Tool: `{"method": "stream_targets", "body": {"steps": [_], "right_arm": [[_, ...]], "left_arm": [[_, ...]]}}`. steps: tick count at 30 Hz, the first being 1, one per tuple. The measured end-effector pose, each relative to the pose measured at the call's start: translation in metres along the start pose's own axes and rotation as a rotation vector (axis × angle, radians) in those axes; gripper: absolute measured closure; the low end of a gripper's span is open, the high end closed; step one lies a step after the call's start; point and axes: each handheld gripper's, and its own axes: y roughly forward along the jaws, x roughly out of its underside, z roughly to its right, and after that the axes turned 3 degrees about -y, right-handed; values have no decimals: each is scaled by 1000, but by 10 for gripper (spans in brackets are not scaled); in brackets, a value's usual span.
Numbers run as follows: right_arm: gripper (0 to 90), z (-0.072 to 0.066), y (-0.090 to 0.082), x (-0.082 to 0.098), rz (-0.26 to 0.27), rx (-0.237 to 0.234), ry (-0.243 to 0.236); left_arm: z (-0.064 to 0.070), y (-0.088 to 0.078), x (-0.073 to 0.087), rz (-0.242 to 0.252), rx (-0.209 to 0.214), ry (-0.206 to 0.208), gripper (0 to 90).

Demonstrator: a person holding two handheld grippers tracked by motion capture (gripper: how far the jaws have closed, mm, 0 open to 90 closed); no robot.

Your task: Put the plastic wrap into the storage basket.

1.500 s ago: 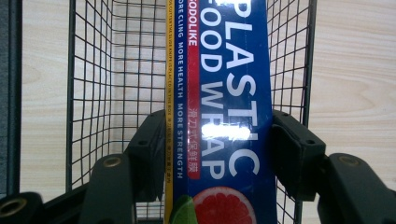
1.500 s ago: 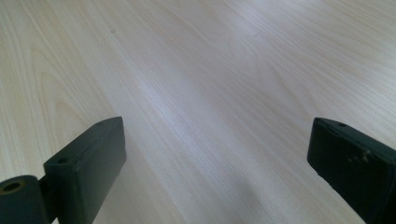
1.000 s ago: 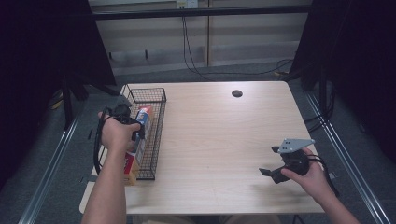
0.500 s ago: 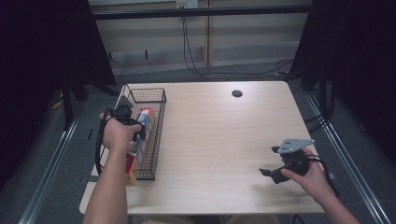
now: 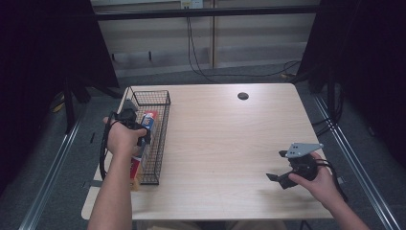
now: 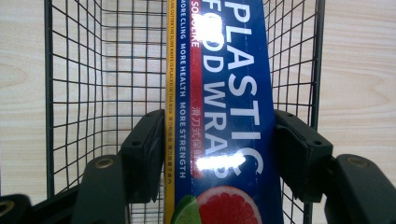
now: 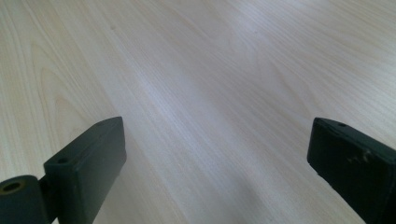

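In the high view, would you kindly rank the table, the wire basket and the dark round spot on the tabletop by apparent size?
1. Table, by far the largest.
2. Wire basket, long and narrow along the table's left edge.
3. Dark round spot, smallest.

A long blue plastic food wrap box [image 6: 224,112] with white lettering, a yellow edge and a grapefruit picture lies lengthwise inside the black wire basket [image 5: 158,139], running straight ahead between the jaws of the left gripper [image 6: 219,154], which press its two sides.
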Motion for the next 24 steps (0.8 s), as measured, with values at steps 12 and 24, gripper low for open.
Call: {"method": "stream_targets", "body": {"steps": [12, 24], "right_arm": [[45, 0, -1, 0, 1, 4, 4], [45, 0, -1, 1, 4, -1, 1]], "left_arm": [[-2, -3, 2, 15, 33, 22, 286], [4, -22, 2, 54, 68, 42, 195]]}}
